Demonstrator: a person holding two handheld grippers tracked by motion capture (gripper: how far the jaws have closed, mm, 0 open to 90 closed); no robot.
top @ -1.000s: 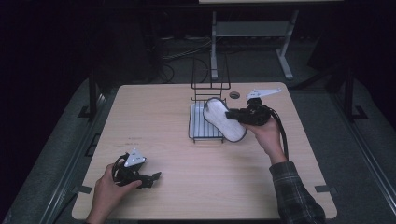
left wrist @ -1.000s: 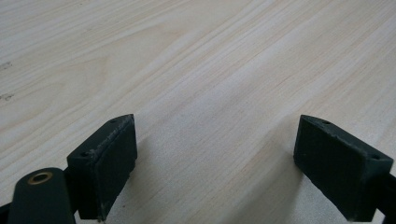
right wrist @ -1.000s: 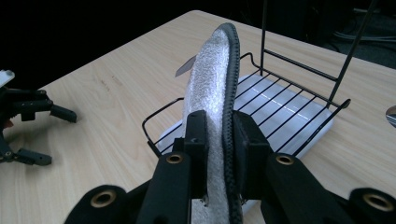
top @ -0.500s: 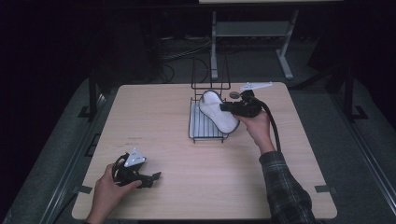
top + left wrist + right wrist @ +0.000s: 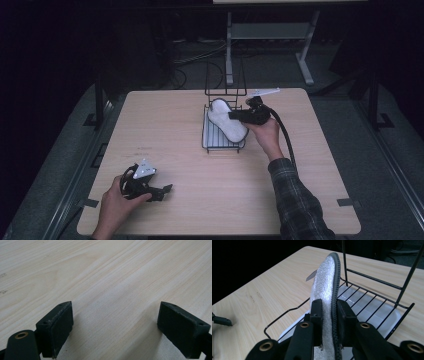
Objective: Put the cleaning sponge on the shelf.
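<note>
Left gripper at 7 o'clock on the table, jaws apart, nothing between. Right gripper clamped on white insole, edge-on above the wire rack at 12 o'clock (over its tray). Risk: floppy insole could snag a wire or tip out on release

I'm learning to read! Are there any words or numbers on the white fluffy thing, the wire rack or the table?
No words or numbers can be read anywhere: the white slipper, the wire rack and the table are all plain. A few faint dark marks on the table are too small to tell.
</note>
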